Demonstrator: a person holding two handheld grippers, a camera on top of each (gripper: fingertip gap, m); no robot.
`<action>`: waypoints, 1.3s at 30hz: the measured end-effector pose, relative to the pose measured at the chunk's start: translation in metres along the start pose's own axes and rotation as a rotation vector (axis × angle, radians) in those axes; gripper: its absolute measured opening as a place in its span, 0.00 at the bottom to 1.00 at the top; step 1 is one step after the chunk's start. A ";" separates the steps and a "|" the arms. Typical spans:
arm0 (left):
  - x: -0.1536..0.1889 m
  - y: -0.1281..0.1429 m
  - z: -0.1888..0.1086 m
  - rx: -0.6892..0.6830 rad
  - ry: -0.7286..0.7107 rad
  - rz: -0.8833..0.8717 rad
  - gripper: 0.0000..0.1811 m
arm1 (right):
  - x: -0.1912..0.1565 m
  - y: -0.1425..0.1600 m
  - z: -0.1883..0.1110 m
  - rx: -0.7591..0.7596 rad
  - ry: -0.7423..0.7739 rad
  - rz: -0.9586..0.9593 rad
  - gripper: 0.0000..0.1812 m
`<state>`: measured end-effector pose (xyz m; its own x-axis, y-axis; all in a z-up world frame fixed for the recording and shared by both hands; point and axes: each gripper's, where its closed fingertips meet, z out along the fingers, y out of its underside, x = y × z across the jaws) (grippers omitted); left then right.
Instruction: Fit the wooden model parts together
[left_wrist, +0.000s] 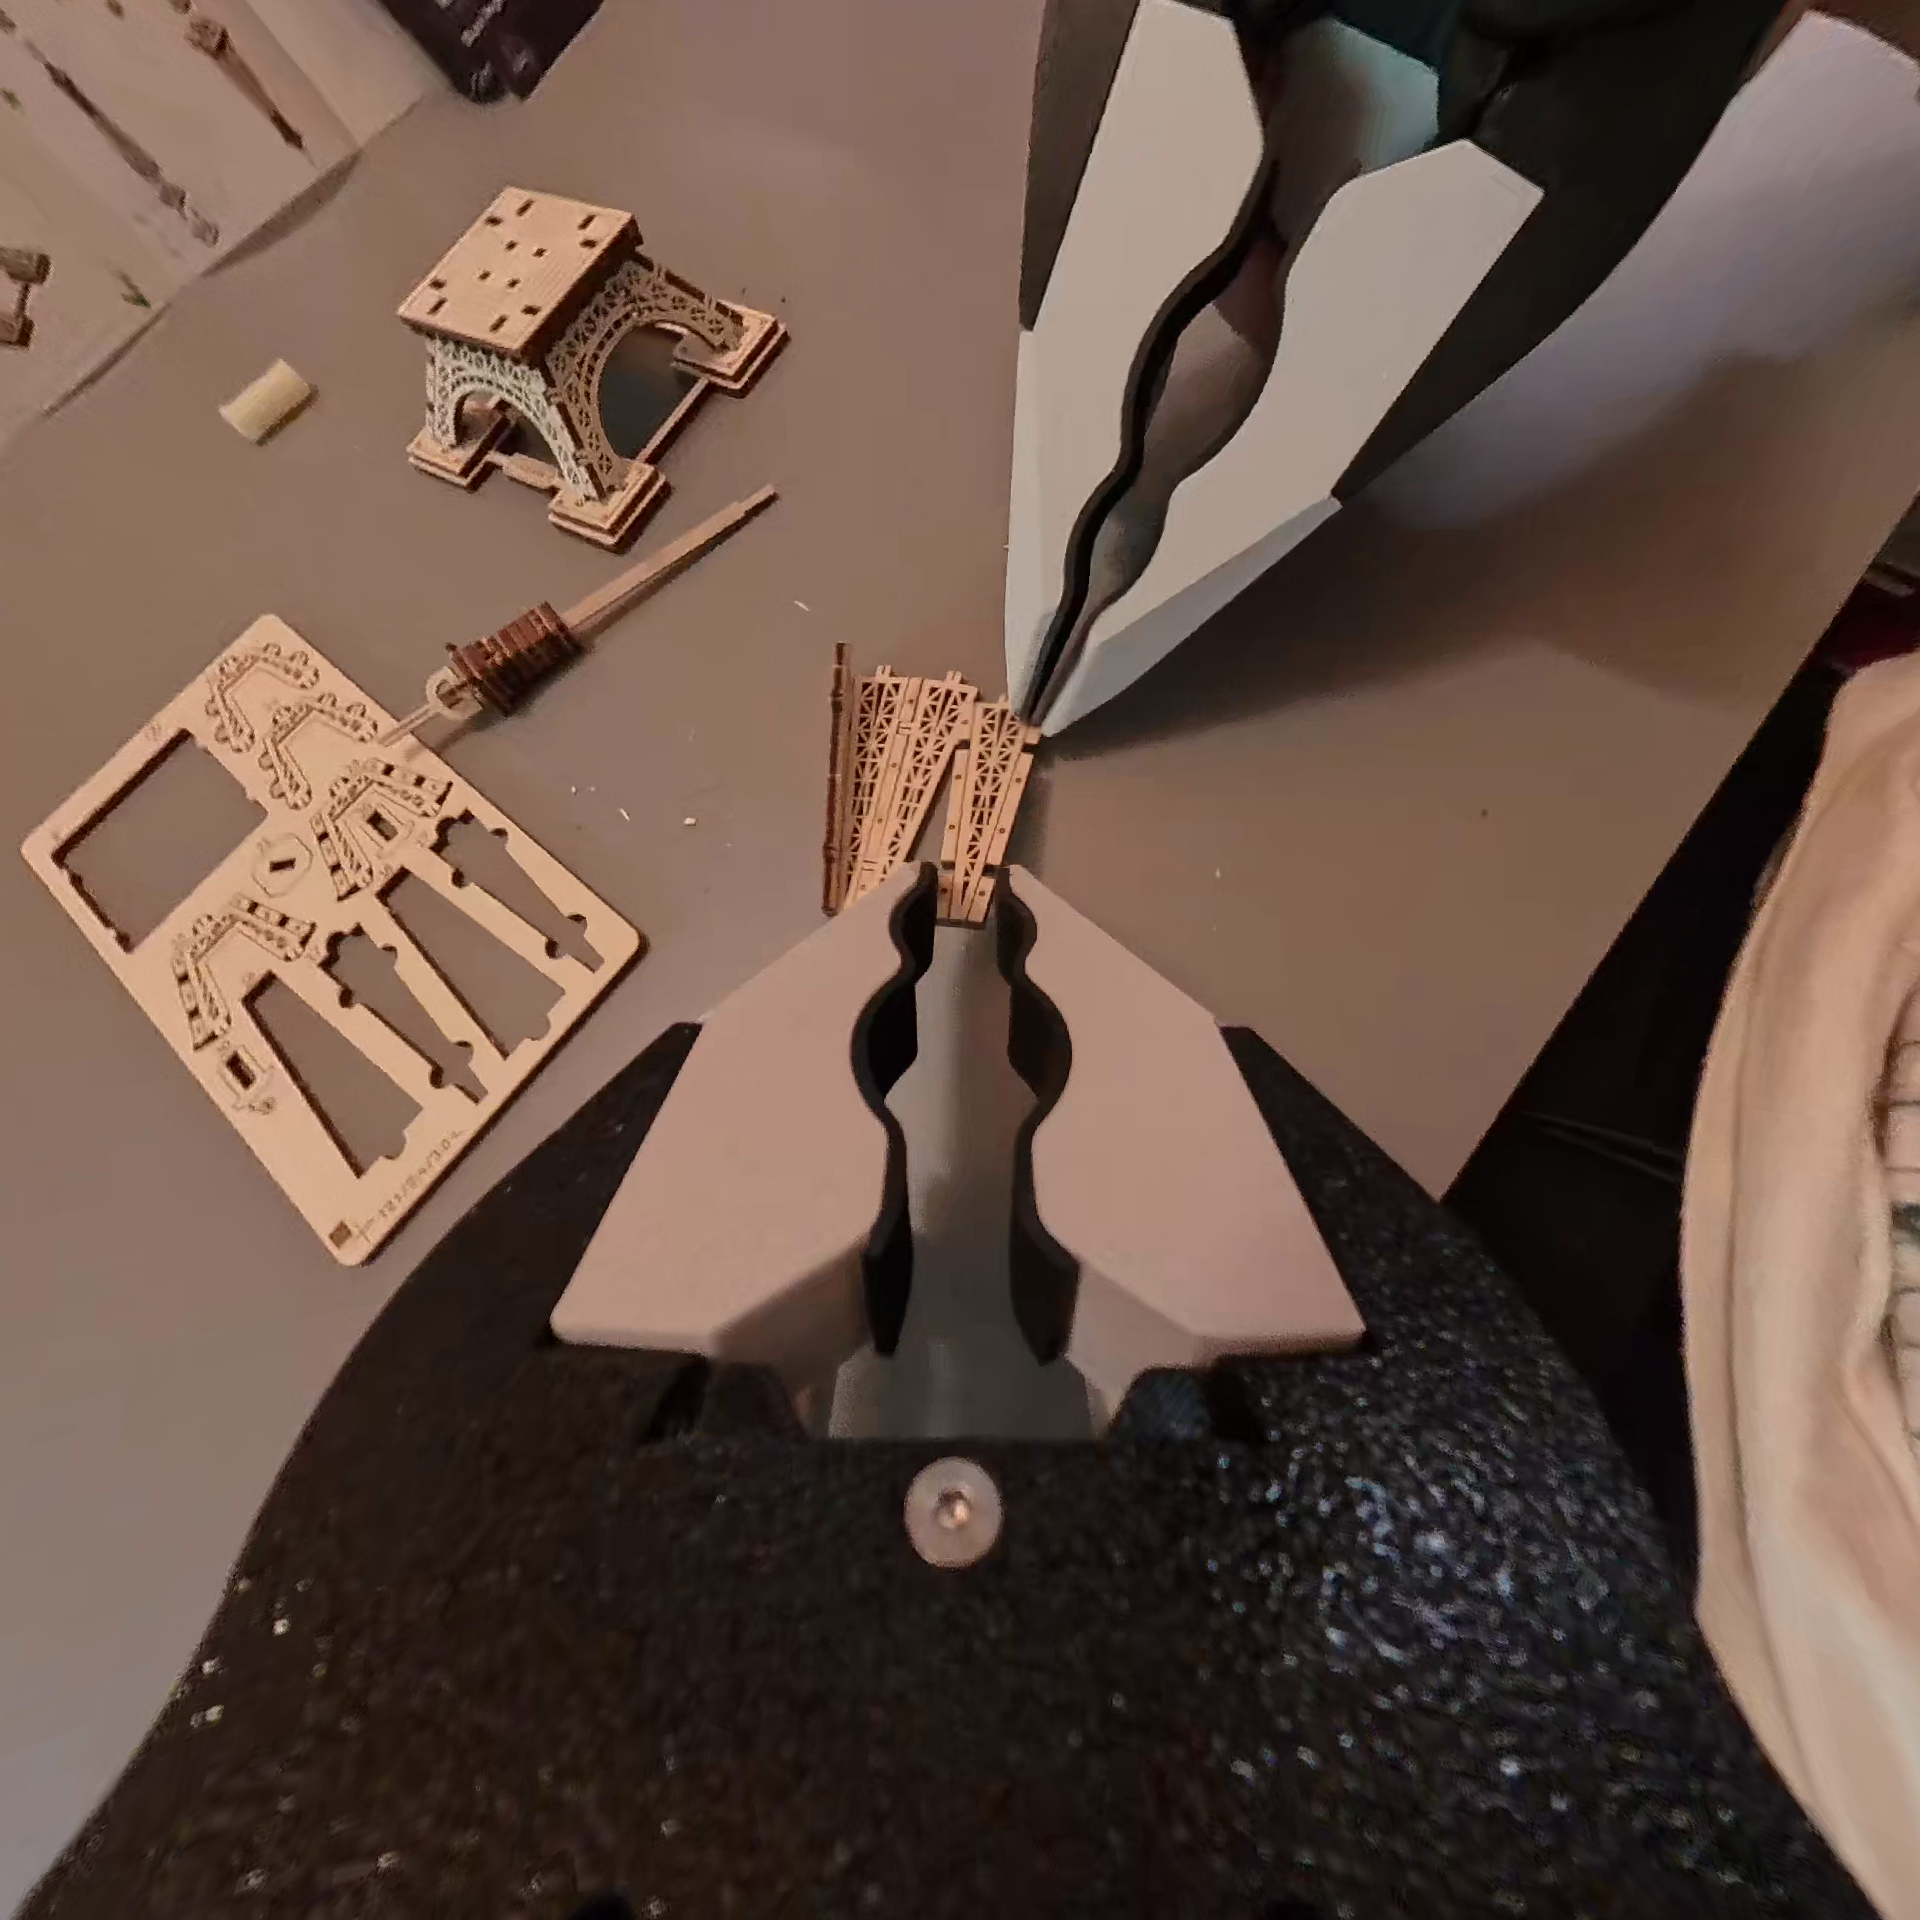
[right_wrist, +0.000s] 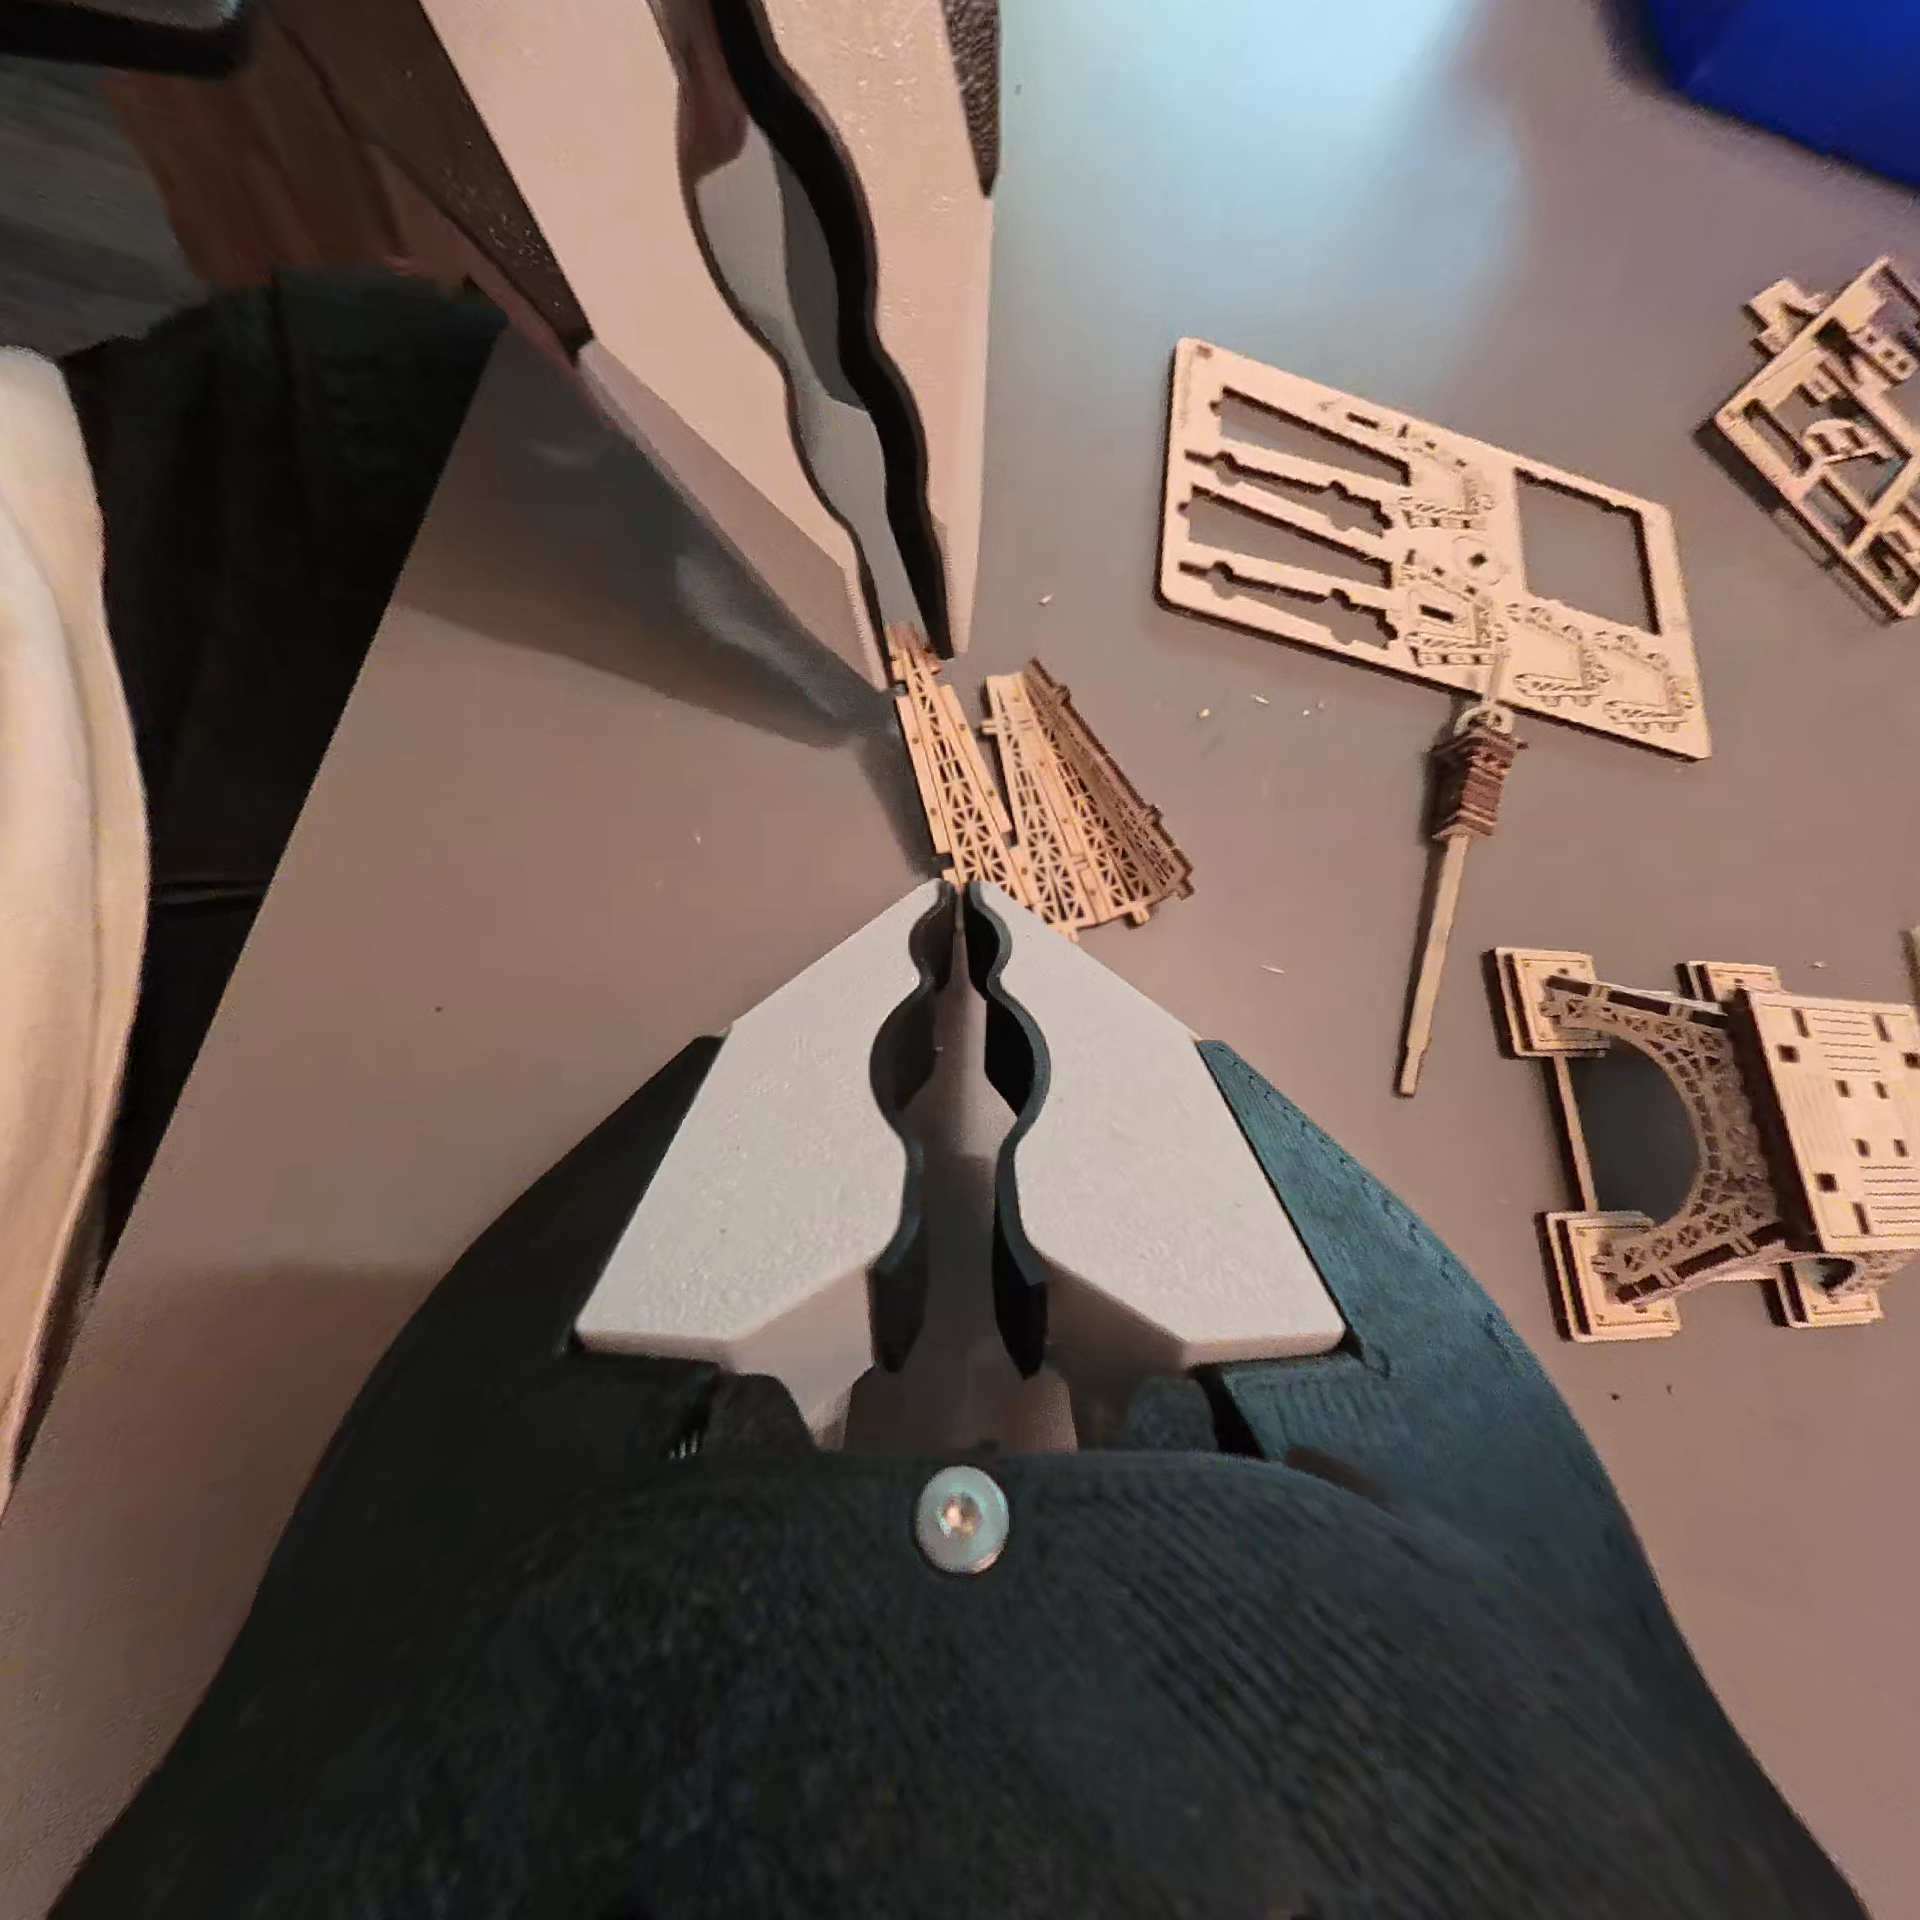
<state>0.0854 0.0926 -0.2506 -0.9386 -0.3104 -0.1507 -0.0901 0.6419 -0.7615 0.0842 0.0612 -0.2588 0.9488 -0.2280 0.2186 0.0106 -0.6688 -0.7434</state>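
Observation:
A narrow wooden lattice panel lies low over the grey table between my two grippers. My left gripper is shut on its narrow end. My right gripper is shut on the corner of its wide end, with a thin sliver of wood between the pads. The right gripper also shows in the left wrist view, coming in from the top. In the right wrist view the panel runs up to the left gripper. A joined pair of lattice panels lies right beside it, and also shows in the right wrist view.
The wooden tower base stands at the far left, with a spire piece and a punched-out parts sheet nearer. A small cream block lies by the base. The table edge and a person's light clothing are at the right. There is about 4 cm between the tips of the two grippers.

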 end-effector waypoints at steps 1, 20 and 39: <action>-0.002 0.000 0.001 -0.002 0.001 0.024 0.05 | -0.001 0.000 0.000 -0.006 -0.008 0.004 0.01; -0.012 0.009 0.008 -0.043 -0.007 0.186 0.10 | 0.015 0.001 -0.004 -0.010 -0.002 -0.015 0.01; -0.008 0.017 0.009 -0.072 0.011 -0.157 0.05 | 0.005 0.007 0.002 -0.013 -0.052 0.114 0.08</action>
<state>0.0939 0.1000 -0.2680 -0.9147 -0.4033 -0.0261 -0.2593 0.6351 -0.7277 0.0893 0.0575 -0.2643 0.9587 -0.2665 0.0994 -0.1024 -0.6494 -0.7535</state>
